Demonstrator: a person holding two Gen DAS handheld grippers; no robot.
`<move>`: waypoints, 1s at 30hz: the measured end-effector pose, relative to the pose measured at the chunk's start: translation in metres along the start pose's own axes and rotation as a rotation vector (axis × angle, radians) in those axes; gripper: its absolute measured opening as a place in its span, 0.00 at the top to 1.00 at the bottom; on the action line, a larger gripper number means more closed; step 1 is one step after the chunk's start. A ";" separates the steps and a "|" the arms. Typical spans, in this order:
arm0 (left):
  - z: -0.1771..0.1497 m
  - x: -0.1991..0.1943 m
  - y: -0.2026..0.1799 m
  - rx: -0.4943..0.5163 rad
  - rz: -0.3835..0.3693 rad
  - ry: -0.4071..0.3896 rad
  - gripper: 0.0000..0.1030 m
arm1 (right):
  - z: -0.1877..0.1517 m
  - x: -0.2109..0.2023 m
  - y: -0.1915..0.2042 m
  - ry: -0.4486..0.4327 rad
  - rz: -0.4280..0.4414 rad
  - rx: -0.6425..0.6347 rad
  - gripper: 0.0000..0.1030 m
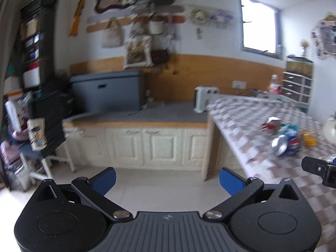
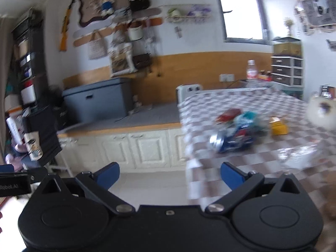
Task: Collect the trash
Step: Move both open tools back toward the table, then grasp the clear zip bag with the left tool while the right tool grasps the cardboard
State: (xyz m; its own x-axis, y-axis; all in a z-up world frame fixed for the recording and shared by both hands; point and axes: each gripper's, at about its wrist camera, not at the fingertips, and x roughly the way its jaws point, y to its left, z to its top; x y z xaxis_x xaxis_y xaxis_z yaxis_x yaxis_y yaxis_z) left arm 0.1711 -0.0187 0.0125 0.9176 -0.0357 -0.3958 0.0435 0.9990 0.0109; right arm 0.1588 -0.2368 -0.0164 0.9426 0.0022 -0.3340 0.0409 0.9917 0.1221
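Note:
A pile of trash lies on the checked tablecloth [image 1: 241, 117] [image 2: 210, 105]: a crushed blue can [image 1: 284, 145] [image 2: 230, 139] on its side, a red wrapper [image 1: 271, 124] [image 2: 227, 113], a teal wrapper [image 2: 246, 116] and a small yellow box [image 1: 308, 139] [image 2: 278, 127]. A clear crumpled plastic piece [image 2: 298, 157] lies nearer the right gripper. My left gripper [image 1: 167, 180] is open and empty, held over the floor left of the table. My right gripper [image 2: 169, 175] is open and empty at the table's near corner. Both views are blurred.
A grey storage box [image 1: 109, 91] and a white heater [image 1: 204, 100] stand on a low cabinet bench [image 1: 134, 124]. A plastic bottle [image 2: 252, 70] and drawer unit [image 2: 286, 70] sit at the table's far end. A white round object [image 2: 321, 111] is at right. A cluttered chair [image 1: 35, 147] stands left.

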 end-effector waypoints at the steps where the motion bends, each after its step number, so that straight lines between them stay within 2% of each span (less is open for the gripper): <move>1: 0.003 -0.002 -0.011 0.008 -0.018 -0.010 0.00 | 0.002 -0.006 -0.012 -0.010 -0.022 0.011 0.00; 9: 0.020 -0.007 -0.100 0.050 -0.216 -0.055 0.00 | 0.011 -0.044 -0.112 -0.088 -0.167 0.070 0.00; 15: 0.024 0.000 -0.165 0.111 -0.388 -0.042 0.00 | 0.005 -0.059 -0.178 -0.063 -0.270 0.109 0.00; 18: 0.027 0.007 -0.193 0.139 -0.471 -0.013 0.00 | -0.002 -0.065 -0.204 -0.057 -0.279 0.121 0.00; 22: 0.031 0.018 -0.235 0.165 -0.546 0.034 0.00 | -0.013 -0.069 -0.232 -0.062 -0.286 0.116 0.00; 30: 0.042 0.055 -0.333 0.253 -0.598 0.134 0.00 | -0.023 -0.059 -0.271 0.022 -0.204 0.057 0.00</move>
State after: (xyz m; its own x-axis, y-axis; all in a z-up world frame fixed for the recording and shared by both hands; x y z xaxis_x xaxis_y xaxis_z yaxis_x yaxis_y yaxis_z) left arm 0.2234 -0.3543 0.0263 0.6503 -0.5620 -0.5112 0.6366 0.7703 -0.0370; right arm 0.0842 -0.5026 -0.0508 0.9052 -0.1944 -0.3779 0.2494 0.9630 0.1020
